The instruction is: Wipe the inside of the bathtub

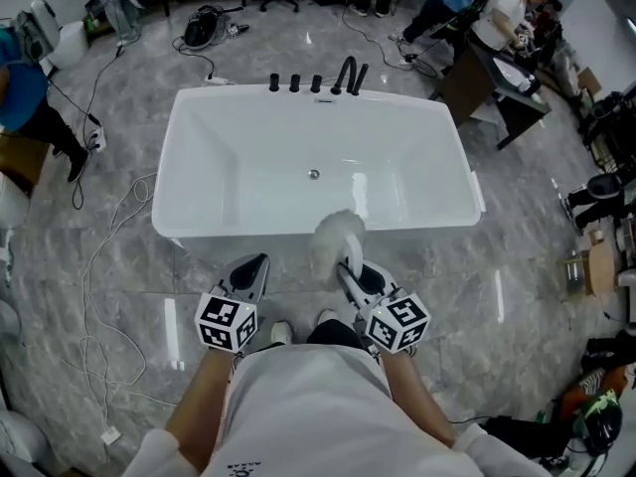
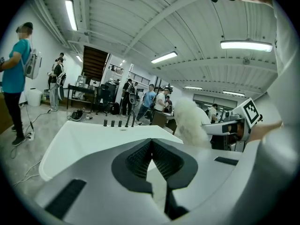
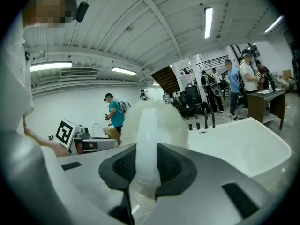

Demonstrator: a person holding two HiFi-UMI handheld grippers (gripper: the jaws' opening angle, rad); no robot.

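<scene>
A white freestanding bathtub (image 1: pixel 199 167) stands on the marble floor in front of me, with a drain (image 1: pixel 314 174) in its bottom and black taps (image 1: pixel 316 80) on the far rim. My right gripper (image 1: pixel 350 271) is shut on the translucent handle (image 3: pixel 146 144) of a fluffy white scrubber (image 1: pixel 336 241) that sticks up over the tub's near rim. The left gripper (image 1: pixel 251 272) hangs shut and bare beside it, short of the near rim. From the left gripper view the tub (image 2: pixel 89 137) lies ahead and the fluffy scrubber (image 2: pixel 190 123) is at the right.
Cables (image 1: pixel 109 237) trail over the floor left of the tub. Desks and several people (image 1: pixel 497 18) are at the back right. A person in a teal shirt (image 1: pixel 25 87) stands at the far left. Bags and shoes (image 1: pixel 596 405) lie at the right.
</scene>
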